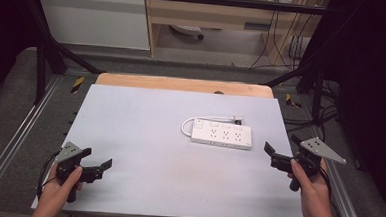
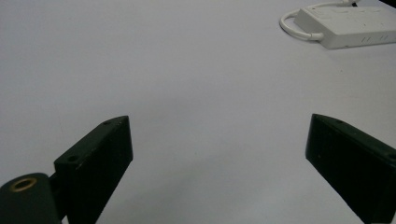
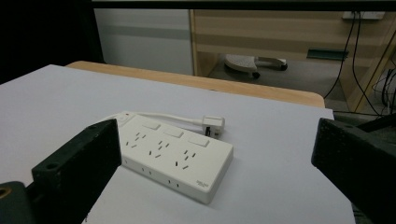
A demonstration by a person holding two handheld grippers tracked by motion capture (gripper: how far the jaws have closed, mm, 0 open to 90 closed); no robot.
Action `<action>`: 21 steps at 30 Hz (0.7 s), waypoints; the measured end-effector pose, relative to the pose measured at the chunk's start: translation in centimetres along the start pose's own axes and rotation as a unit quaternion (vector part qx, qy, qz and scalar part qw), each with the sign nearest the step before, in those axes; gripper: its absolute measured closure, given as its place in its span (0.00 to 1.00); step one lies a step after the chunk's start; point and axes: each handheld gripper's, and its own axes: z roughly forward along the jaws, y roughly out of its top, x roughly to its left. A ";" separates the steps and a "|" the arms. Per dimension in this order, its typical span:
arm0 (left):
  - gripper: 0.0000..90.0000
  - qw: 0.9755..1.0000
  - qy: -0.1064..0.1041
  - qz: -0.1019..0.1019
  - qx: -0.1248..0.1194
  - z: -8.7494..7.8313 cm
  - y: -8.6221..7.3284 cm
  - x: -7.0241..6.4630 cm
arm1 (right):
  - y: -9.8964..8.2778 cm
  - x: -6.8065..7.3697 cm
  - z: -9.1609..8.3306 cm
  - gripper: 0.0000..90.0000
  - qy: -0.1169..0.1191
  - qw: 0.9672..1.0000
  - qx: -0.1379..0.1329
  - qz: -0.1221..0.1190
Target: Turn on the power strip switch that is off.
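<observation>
Cord on the white plastic power strip (image 1: 222, 135) curls half behind it; left gripper (image 1: 100, 167) and right gripper (image 1: 279, 152) both gape, holding nothing, 2 sides apart.

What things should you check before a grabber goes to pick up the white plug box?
1. Right gripper open: ok, its jaws stand wide apart in the right gripper view.
2. Left gripper open: ok, jaws spread, nothing between them.
3. Power strip lying flat on the table, sockets up: ok.
4. Path from right gripper to power strip free: ok, bare table between them.
5. Cord out of the way: ok, it loops round the strip's left end and along its far side.
6. Plug free, not in a socket: ok, it lies on the table behind the strip.
</observation>
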 end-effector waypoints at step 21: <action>0.08 1.000 -0.001 0.000 0.001 0.0 0.0 0.0 | -7.2 0.7 2.0 0.03 0.017 0.997 0.075 0.023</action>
